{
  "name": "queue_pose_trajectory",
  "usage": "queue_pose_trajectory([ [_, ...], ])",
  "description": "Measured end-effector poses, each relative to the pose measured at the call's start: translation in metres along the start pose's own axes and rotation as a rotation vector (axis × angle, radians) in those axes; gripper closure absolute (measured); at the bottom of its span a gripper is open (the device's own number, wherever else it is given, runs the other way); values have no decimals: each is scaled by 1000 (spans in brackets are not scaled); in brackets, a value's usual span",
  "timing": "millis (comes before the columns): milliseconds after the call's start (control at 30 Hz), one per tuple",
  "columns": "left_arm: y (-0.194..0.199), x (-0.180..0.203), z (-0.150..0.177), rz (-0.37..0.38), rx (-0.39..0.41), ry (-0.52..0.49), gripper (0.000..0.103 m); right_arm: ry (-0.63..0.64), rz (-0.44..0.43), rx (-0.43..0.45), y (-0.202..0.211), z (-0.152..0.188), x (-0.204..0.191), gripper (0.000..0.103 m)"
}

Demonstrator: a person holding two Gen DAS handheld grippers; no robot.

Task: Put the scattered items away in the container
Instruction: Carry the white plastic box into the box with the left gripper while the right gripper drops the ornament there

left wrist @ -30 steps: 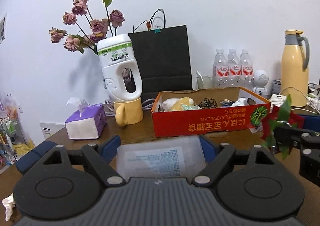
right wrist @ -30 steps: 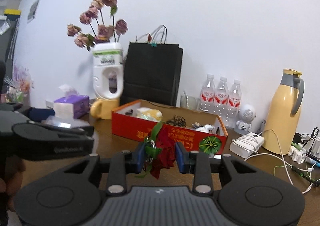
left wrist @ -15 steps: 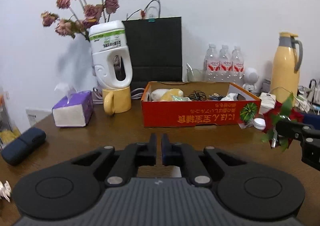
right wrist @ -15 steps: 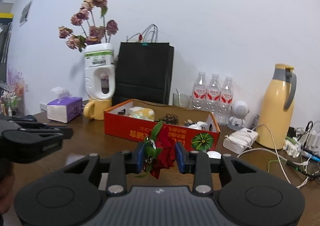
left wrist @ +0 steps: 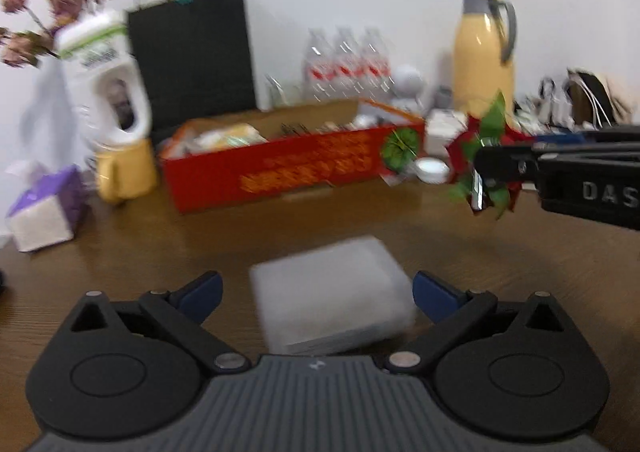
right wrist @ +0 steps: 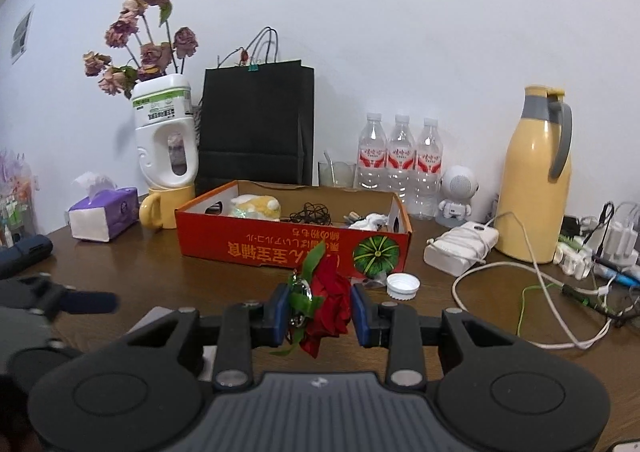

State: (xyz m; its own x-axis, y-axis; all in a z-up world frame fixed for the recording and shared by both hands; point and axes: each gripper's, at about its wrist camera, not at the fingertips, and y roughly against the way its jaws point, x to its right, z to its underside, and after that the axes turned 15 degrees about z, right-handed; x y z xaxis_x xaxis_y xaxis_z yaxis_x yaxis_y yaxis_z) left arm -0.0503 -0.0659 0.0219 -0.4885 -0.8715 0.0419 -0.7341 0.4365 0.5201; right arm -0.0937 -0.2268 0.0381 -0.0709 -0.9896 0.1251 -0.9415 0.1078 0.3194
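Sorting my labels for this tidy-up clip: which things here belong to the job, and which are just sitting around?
Job:
red cardboard box
red rose, clamped in right gripper
translucent plastic case, between open left gripper fingers
white bottle cap, probably

Bystanders:
yellow thermos
water bottles
black bag
tissue box

Each gripper, left [left wrist: 316, 294] and right [right wrist: 319, 312], has a matte black plastic body: a ribbed grey-black centre plate with a tiny white mark, flanked by two round black housings with a raised disc in each. Angular black link arms with triangular cut-outs and silver screw heads run forward to the fingers [left wrist: 438, 296], which carry dark blue pads [right wrist: 360, 314]. Seen from the side, the right one bears pale lettering starting "DAS".
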Motion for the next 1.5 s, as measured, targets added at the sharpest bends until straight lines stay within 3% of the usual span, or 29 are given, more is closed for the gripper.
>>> queue_pose_trajectory([
  [100, -18, 4, 0, 3, -56, -5, 0, 19, 0, 4, 4, 1, 0, 72],
  [167, -25, -2, 0, -4, -70, 46, 0, 19, -3, -5, 4, 3, 2, 72],
  [200, -26, -7, -1, -2, -74, 81, 10, 21, -5, -13, 2, 4, 2, 72],
  [267, -27, -19, -3, -5, -69, 144, 15, 25, -8, -34, -2, 7, 1, 72],
  [333, -25, -24, -4, -34, -77, 125, 16, 23, -10, -63, -8, 11, 1, 72],
  [467, 5, -34, -14, -81, 13, 83, 19, 16, -31, -97, -14, 14, 0, 72],
  [600, 28, -51, -42, -123, 145, 95, 20, 16, -57, -79, -23, 3, -7, 72],
  [700, 20, -69, -83, -143, 211, 90, 20, 10, -71, -17, -40, -29, -9, 72],
  [800, 1, -90, -134, -112, 254, 90, 20, -17, -89, 10, -68, -74, -4, 72],
  [867, -23, -107, -168, -74, 218, 112, 20, -45, -122, -4, -95, -107, -1, 72],
  [933, -54, -124, -197, -26, 131, 149, 20, -48, -142, -51, -130, -141, -1, 72],
  [1100, -127, -138, -236, -26, -23, 160, 19, 29, -142, -266, -225, -189, -11, 72],
  [1233, -178, -157, -245, -53, -116, 218, 19, 27, -105, -419, -292, -192, -16, 72],
  [1400, -218, -174, -237, -58, -196, 248, 19, 36, -78, -565, -350, -171, -22, 72],
  [1500, -233, -187, -237, -13, -231, 297, 18, 41, -72, -624, -371, -162, -23, 69],
])
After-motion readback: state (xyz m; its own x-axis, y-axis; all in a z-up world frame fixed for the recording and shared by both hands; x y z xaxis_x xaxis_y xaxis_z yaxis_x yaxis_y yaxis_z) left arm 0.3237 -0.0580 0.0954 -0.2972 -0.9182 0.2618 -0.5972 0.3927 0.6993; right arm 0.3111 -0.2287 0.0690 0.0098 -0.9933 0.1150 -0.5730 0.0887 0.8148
